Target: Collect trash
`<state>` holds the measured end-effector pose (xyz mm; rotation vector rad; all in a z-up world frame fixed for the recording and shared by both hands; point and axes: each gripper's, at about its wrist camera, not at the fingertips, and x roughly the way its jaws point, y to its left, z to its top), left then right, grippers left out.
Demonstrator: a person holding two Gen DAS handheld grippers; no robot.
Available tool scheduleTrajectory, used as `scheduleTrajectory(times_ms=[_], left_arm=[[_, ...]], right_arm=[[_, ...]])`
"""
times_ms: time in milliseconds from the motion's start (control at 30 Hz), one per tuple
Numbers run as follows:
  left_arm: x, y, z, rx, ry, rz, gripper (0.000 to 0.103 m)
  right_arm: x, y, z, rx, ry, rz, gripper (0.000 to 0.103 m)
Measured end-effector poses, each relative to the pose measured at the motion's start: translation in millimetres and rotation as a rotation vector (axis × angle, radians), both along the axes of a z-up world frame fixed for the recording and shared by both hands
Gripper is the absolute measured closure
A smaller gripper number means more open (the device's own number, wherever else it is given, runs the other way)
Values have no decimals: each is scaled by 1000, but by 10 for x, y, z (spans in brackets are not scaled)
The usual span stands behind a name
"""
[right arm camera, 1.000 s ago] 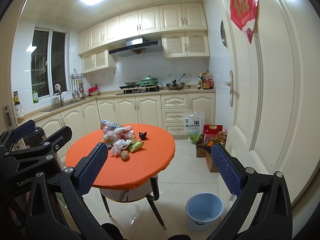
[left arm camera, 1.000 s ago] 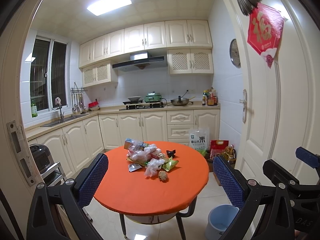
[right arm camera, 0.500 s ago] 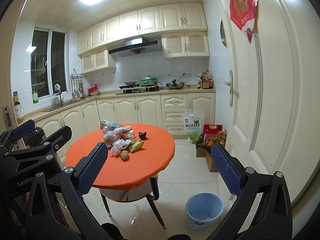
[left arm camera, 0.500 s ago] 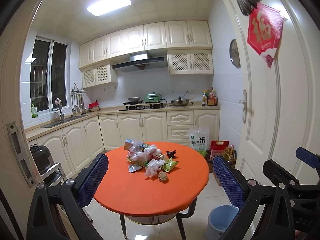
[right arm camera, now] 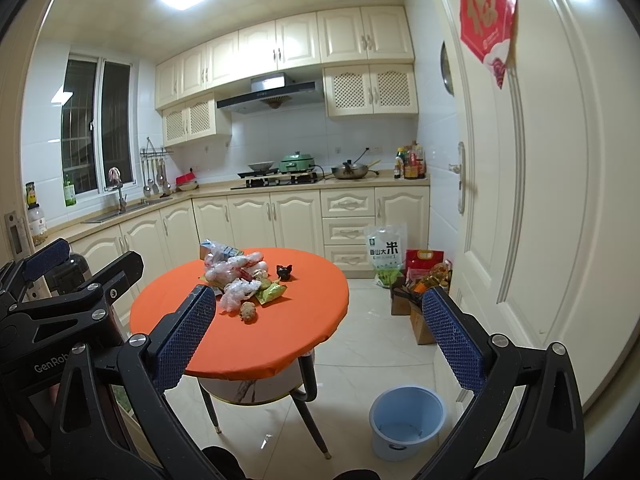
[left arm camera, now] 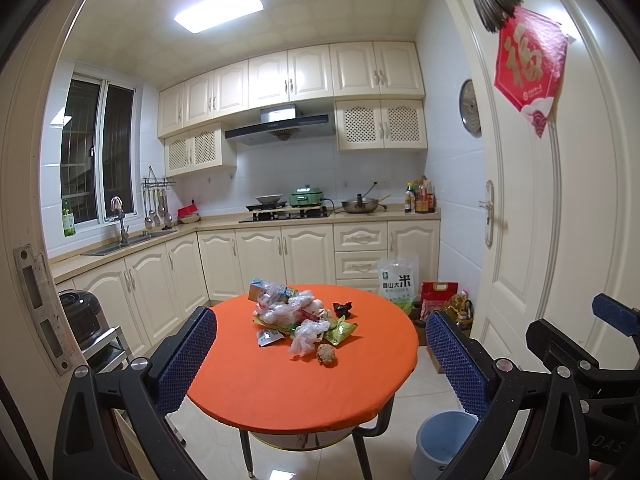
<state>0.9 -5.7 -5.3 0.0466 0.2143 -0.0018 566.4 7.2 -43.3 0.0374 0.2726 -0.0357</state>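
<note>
Orange cloth covers the round table (left arm camera: 280,392), where the trash pile (left arm camera: 298,318) sits near the middle. Left gripper (left arm camera: 320,364) and right gripper (right arm camera: 320,336) hover spread wide, empty, well short of it; a blue bucket (right arm camera: 406,420) stands on the floor.

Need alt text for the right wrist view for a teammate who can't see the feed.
A round orange table holds a pile of trash in a cream kitchen, and a blue bucket stands on the floor to its right. The right tongs frame the view, wide open and empty, with the left tongs at the left edge.
</note>
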Motion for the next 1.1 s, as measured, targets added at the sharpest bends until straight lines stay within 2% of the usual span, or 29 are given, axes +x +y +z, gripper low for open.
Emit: scheduleTrajectory(times_ms=[700, 1000, 1100], left_arm=[[94, -1, -53, -6, 14, -9, 1], [724, 247, -250, -52, 171, -16, 1], [1000, 376, -225, -71, 228, -11, 1]], right_arm=[[96, -2, -47, -3, 16, 0, 0], [598, -111, -273, 27, 122, 2, 0], [847, -174, -369, 37, 175, -2, 0]])
